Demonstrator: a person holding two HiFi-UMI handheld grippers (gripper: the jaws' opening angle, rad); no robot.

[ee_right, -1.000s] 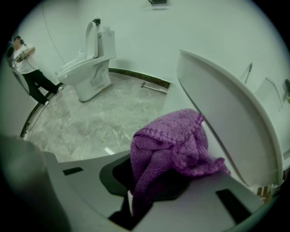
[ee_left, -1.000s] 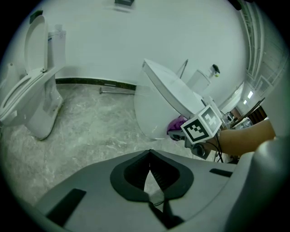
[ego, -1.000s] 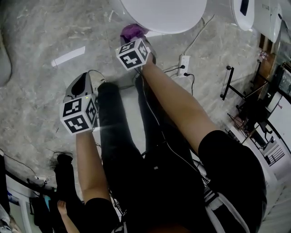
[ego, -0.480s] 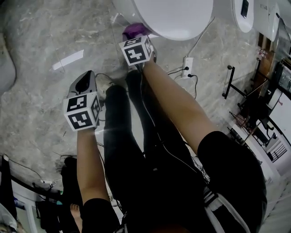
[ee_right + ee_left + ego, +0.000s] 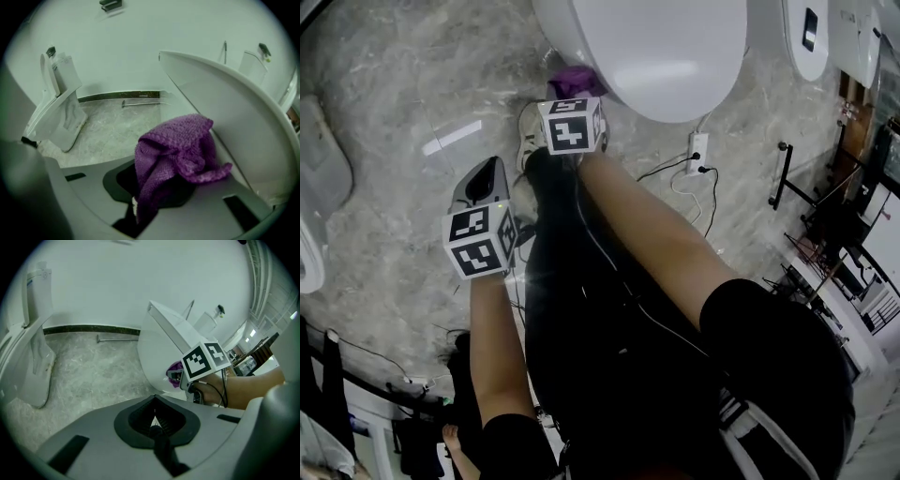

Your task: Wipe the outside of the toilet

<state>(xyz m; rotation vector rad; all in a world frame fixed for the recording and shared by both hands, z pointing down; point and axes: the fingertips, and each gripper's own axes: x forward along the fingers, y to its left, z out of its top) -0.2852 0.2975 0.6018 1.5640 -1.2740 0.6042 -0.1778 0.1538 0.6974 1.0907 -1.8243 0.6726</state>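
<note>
Right gripper (image 5: 152,197) now sits closer under the toilet (image 5: 234,103) rim, pinching the purple cloth (image 5: 176,145) just left of the bowl wall; left gripper (image 5: 154,420), pressed together and empty, hangs farther off.

We see a grey marbled floor (image 5: 384,112) carrying the white toilet (image 5: 656,47). A white power strip (image 5: 700,150) lies on it near the toilet, and another white fixture (image 5: 323,169) sits well apart at the left.
</note>
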